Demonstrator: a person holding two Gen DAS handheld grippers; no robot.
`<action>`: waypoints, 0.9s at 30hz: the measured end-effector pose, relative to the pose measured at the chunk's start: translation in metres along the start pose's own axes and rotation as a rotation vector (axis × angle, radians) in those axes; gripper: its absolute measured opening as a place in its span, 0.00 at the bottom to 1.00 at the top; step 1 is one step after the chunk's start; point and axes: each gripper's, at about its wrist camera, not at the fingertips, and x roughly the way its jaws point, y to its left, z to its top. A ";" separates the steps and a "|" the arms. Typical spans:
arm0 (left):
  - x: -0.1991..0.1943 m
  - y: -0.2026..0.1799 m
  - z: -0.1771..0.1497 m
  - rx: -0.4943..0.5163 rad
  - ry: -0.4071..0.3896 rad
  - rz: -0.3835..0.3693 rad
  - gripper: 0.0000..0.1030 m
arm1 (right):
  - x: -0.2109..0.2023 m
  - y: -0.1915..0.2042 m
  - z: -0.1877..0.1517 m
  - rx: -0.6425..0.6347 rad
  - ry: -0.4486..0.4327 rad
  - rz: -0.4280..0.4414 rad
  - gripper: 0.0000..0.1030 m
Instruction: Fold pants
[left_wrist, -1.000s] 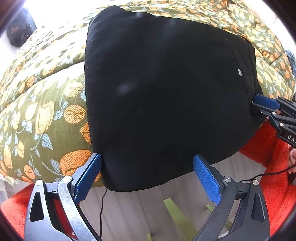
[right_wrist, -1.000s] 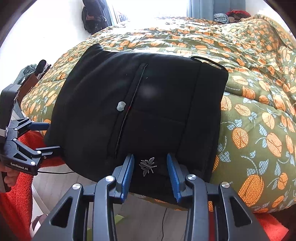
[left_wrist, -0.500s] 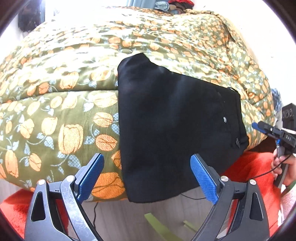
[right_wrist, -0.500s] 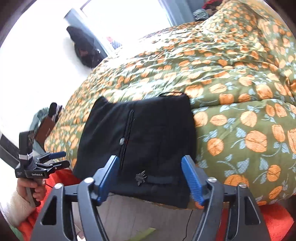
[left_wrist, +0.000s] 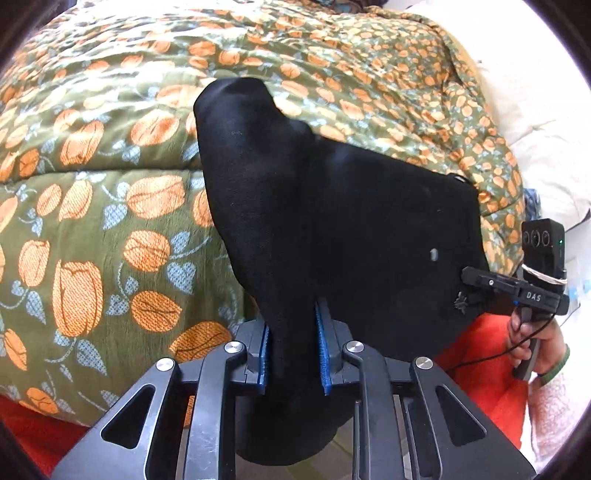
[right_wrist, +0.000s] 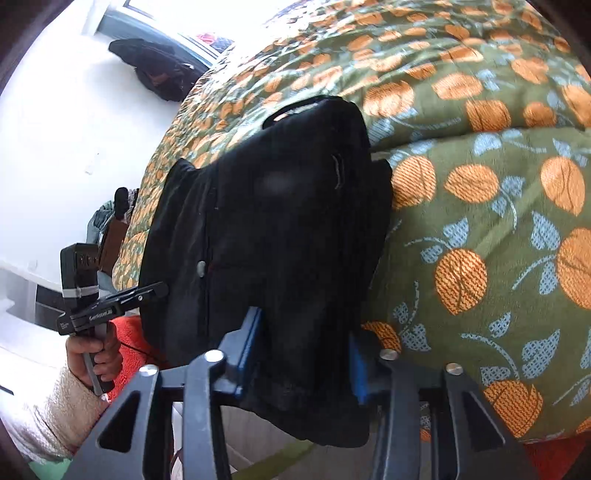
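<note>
The black pants (left_wrist: 343, 229) lie folded on the green bedspread with orange flowers (left_wrist: 92, 192), their near edge hanging over the bed's side. My left gripper (left_wrist: 291, 347) is shut on the near left edge of the pants. My right gripper (right_wrist: 303, 354) is shut on the near right edge (right_wrist: 295, 236), by the waistband. Each gripper shows in the other's view: the right one (left_wrist: 476, 284) at the pants' right edge, the left one (right_wrist: 147, 291) at their left edge.
The bedspread (right_wrist: 480, 184) covers the whole bed and bulges beside the pants. A red fleece (left_wrist: 480, 354) lies below the bed edge. A dark bag (right_wrist: 159, 70) hangs on the white wall at far left. A white pillow (left_wrist: 535, 122) sits at the far right.
Both grippers were open and drawn back from the bed half a second ago. They have moved in and shut on the near edge of the pants, bunching the cloth.
</note>
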 end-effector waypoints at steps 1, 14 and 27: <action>-0.011 -0.003 0.007 -0.003 -0.024 -0.027 0.18 | -0.005 0.009 0.004 -0.019 -0.011 0.008 0.30; -0.039 0.021 0.169 0.104 -0.319 0.196 0.24 | 0.009 0.087 0.193 -0.177 -0.267 0.049 0.29; -0.040 0.005 0.067 0.195 -0.340 0.588 0.96 | 0.013 0.044 0.140 -0.160 -0.149 -0.385 0.80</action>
